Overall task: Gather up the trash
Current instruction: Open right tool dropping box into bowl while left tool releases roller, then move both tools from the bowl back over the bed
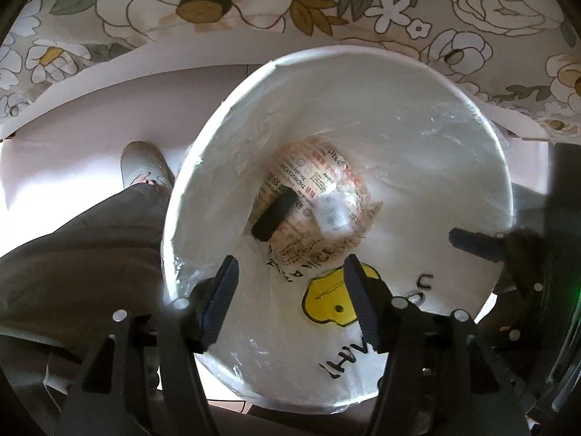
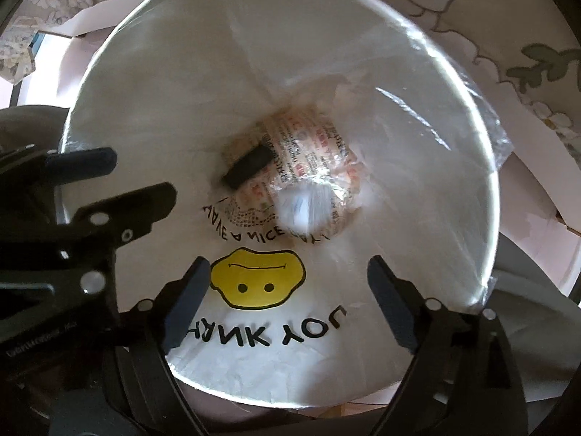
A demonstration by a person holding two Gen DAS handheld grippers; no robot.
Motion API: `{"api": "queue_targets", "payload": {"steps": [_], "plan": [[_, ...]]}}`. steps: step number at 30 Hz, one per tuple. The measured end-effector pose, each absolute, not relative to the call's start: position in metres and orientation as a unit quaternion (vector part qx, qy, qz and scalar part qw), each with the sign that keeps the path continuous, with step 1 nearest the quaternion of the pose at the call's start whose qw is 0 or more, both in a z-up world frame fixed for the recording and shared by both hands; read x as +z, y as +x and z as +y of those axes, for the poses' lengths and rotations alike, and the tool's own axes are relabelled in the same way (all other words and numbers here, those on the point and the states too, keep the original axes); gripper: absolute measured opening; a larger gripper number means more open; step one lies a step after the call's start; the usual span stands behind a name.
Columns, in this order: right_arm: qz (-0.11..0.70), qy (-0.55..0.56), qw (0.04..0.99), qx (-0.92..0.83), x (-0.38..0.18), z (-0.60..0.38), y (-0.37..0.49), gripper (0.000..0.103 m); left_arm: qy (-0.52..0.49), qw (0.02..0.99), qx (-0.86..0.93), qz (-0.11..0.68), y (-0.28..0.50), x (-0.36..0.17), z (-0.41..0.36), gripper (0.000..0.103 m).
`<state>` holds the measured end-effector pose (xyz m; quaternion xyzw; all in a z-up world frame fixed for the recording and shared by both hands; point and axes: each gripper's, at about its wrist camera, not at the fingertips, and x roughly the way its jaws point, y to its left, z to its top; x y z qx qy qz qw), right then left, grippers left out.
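We look almost straight down into a round white trash bin (image 1: 203, 167), lined with a white plastic bag (image 2: 276, 327) that bears a yellow smiley face (image 2: 258, 279) and black lettering. The print reads upside down from both cameras.

At the bottom of the bin lies a crumpled printed wrapper (image 1: 326, 185), with a dark oblong piece (image 1: 275, 214) on it. In the left wrist view the dark piece has its long axis running from lower left to upper right; in the right wrist view (image 2: 248, 169) it slants the same way, though flatter. A small pale packet (image 1: 332, 214) sits over the wrapper to the right of the dark piece. It is blurred in both views, most of all in the right one (image 2: 303, 205), so we cannot tell how it is oriented or whether it is resting on anything.

Both grippers point steeply down over the bin's mouth, side by side. The left gripper (image 1: 290, 301) has its jaws apart with nothing between them but the lining below. The right gripper (image 2: 290, 305) has its jaws spread wider, also empty, framing the smiley face. Each gripper shows at the edge of the other's view: the right at the right edge of the left view, the left at the left edge of the right view.

Behind the bin hangs a floral cloth (image 1: 290, 7), and left of the bin we see a person's trouser leg (image 1: 90, 254) and shoe (image 1: 145, 163) on the pale floor (image 1: 72, 152).
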<state>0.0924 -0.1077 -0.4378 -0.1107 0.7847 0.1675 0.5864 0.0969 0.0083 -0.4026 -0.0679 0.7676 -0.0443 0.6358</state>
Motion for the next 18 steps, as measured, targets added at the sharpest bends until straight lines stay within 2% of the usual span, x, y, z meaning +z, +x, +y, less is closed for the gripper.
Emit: {"api": "queue_targets", "payload": {"steps": [10, 18], "plan": [[0.783, -0.104, 0.591, 0.162, -0.436, -0.115, 0.096, 0.087, -0.061, 0.639, -0.05, 0.765, 0.098, -0.4, 0.01, 0.063], [0.754, -0.12, 0.62, 0.182, -0.386, -0.114, 0.092, 0.087, -0.023, 0.672, -0.059, 0.738, 0.095, -0.367, 0.011, 0.063]]}}
